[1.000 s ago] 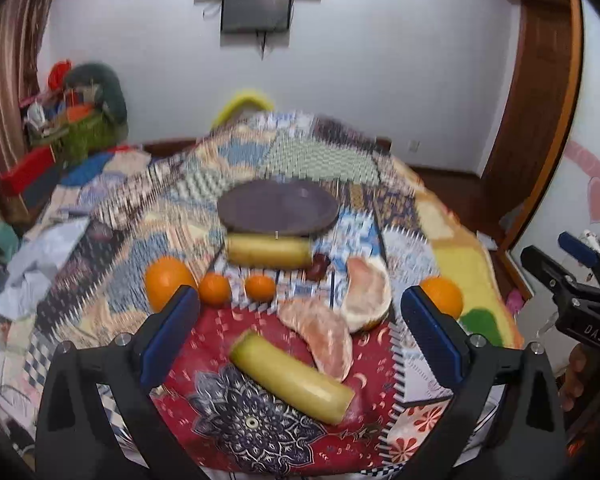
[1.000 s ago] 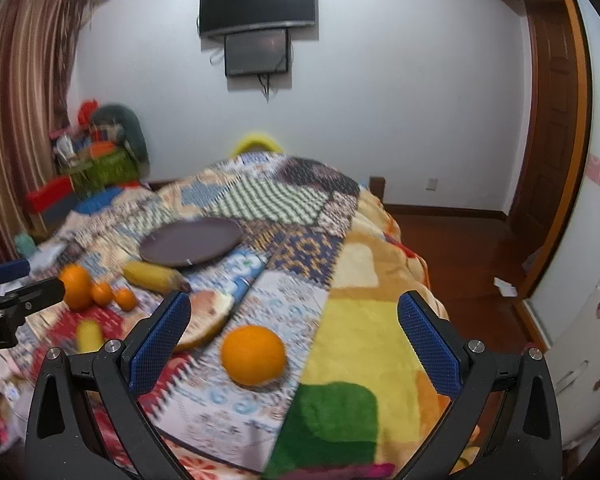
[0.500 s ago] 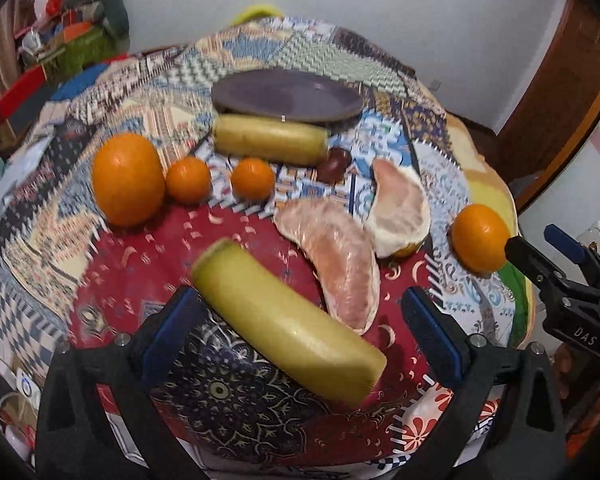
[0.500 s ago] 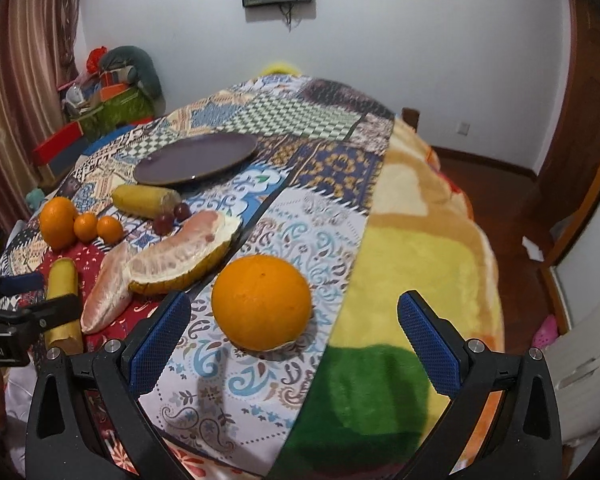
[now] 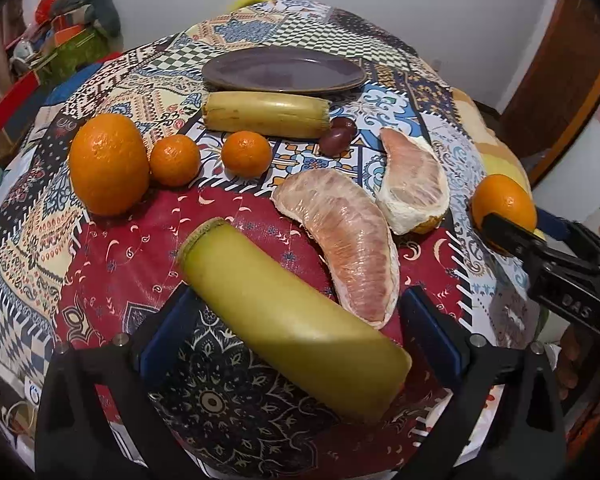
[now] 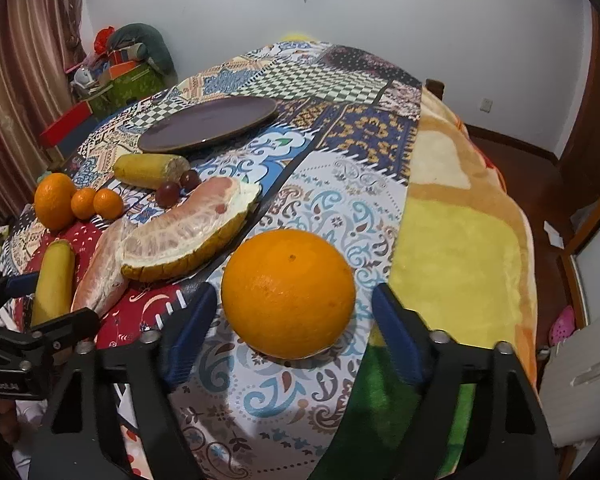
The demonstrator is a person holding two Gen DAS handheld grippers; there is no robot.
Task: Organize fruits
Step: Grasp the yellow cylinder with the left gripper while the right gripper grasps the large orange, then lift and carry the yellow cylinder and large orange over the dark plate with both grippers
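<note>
Dimpled orange (image 6: 288, 294) sat round on the patterned quilt (image 6: 340, 196), lower centre, between the closing right gripper's (image 6: 290, 342) untouching blue pads. Left gripper (image 5: 300, 338) gaped around a smooth yellow-green banana piece (image 5: 292, 320).

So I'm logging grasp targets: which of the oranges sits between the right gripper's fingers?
The big orange alone on the pale paisley patch beside the yellow blanket, with the right gripper closing around it; the other three cluster at far left.
</note>
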